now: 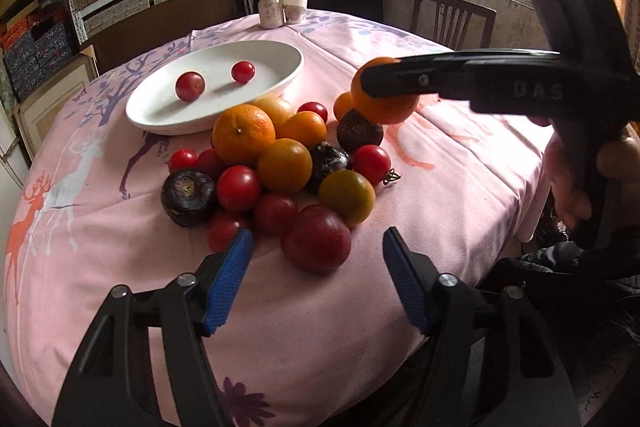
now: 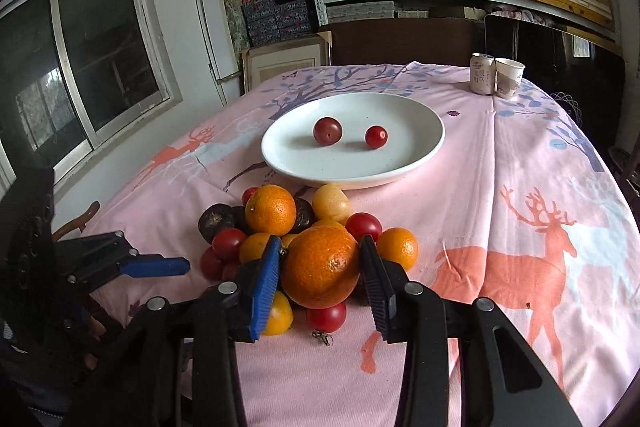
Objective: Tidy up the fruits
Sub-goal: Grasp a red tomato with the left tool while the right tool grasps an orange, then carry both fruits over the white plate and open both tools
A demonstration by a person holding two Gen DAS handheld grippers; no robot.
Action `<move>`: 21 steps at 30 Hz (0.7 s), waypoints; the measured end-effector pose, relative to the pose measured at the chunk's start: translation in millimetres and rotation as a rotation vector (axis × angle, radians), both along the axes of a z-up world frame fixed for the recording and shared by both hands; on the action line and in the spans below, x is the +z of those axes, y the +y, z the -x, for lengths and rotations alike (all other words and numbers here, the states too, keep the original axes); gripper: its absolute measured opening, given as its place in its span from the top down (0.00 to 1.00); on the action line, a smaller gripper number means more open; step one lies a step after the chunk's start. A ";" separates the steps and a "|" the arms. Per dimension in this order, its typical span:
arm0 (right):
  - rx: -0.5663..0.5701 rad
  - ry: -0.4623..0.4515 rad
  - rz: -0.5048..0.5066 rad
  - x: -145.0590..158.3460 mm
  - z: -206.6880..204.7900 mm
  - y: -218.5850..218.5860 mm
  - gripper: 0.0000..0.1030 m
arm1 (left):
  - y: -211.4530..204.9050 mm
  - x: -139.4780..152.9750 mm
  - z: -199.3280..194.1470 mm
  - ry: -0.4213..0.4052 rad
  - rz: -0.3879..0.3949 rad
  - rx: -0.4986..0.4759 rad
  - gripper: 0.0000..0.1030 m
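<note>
A pile of oranges, small red fruits and dark purple fruits (image 1: pixel 280 163) lies on the pink tablecloth. Behind it stands a white plate (image 1: pixel 160 119) (image 2: pixel 352 181) holding two red fruits (image 1: pixel 190 87) (image 2: pixel 327 131). My right gripper (image 2: pixel 320 243) (image 1: pixel 384 83) is shut on an orange (image 2: pixel 320 275) (image 1: pixel 386 107), held just above the right side of the pile. My left gripper (image 1: pixel 318 251) is open low at the pile's near edge, with a big red plum (image 1: pixel 316 239) between its fingertips, untouched. One blue finger (image 2: pixel 160 267) of it shows in the right wrist view.
A can (image 1: pixel 272 11) (image 2: pixel 482 73) and a paper cup (image 1: pixel 295 7) (image 2: pixel 508 77) stand at the table's far edge. Chairs (image 1: pixel 452 19) ring the round table. Shelves of boxes fill the back wall. A person's hand (image 1: pixel 568 183) holds the right gripper.
</note>
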State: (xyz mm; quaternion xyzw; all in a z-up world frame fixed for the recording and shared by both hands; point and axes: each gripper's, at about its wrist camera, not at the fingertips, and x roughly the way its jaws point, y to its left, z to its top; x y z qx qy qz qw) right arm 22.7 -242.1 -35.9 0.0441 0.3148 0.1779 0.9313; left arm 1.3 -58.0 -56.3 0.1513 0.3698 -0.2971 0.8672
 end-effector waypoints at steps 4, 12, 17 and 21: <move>-0.017 0.007 -0.019 -1.5 5.6 -8.6 0.60 | -1.4 -13.2 -7.6 0.026 -0.012 0.012 0.63; -0.020 0.009 -0.049 -3.8 8.5 -17.3 0.60 | 7.3 4.0 -1.9 -0.005 0.039 0.013 0.63; -0.031 0.005 -0.072 3.5 -7.0 -22.2 0.60 | 24.6 33.5 -21.1 -0.038 0.114 0.075 0.63; -0.032 -0.004 -0.086 15.0 -30.8 -21.4 0.60 | 30.4 47.4 -57.8 -0.041 0.128 0.135 0.63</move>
